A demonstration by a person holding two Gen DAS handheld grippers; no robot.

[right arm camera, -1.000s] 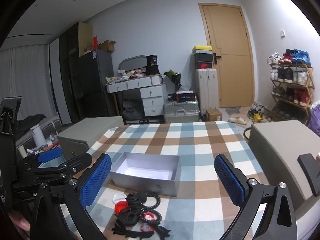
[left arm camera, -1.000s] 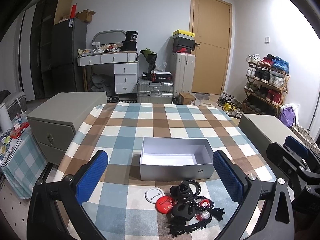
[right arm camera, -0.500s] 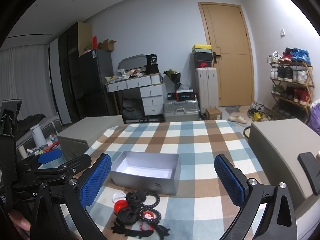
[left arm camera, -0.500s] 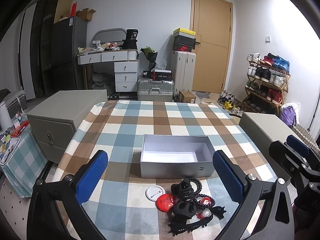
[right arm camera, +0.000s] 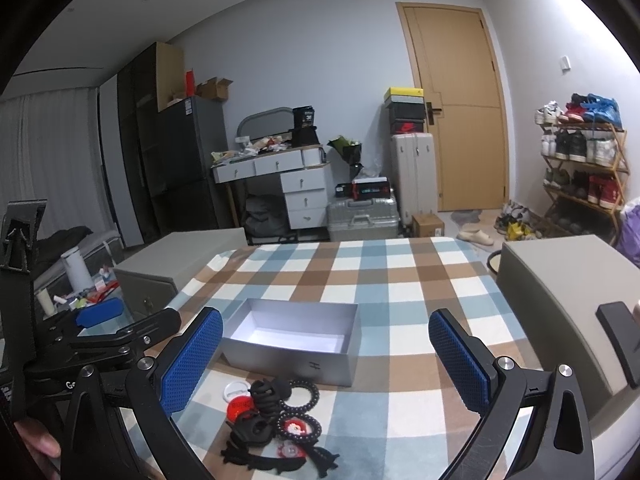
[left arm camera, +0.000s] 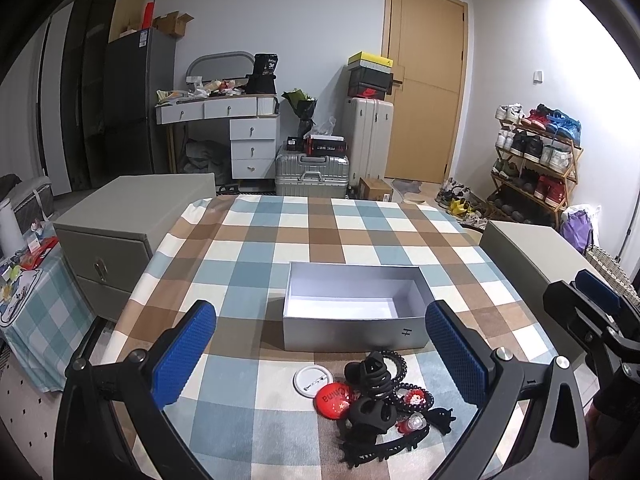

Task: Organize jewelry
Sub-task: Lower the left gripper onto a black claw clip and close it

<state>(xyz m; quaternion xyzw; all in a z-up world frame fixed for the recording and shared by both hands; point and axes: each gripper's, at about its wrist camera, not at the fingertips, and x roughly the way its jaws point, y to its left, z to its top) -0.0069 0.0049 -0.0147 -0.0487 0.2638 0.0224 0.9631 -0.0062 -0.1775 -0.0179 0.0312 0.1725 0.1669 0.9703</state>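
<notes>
An open grey box sits empty on the checked tablecloth. In front of it lies a small pile: black hair claws, black bead bracelets, a red badge, a white badge and a black toothed clip. My left gripper hangs open above the pile, holding nothing. My right gripper is open too, over the table to the right of the pile, and shows at the right edge of the left wrist view.
Grey cabinets flank the table on the left and right. A black phone-like slab lies on the right cabinet. Behind stand suitcases, a drawer desk, a shoe rack and a door.
Both wrist views have shifted slightly; the box and pile sit a little differently in frame. Both grippers stay open and no item has moved.
</notes>
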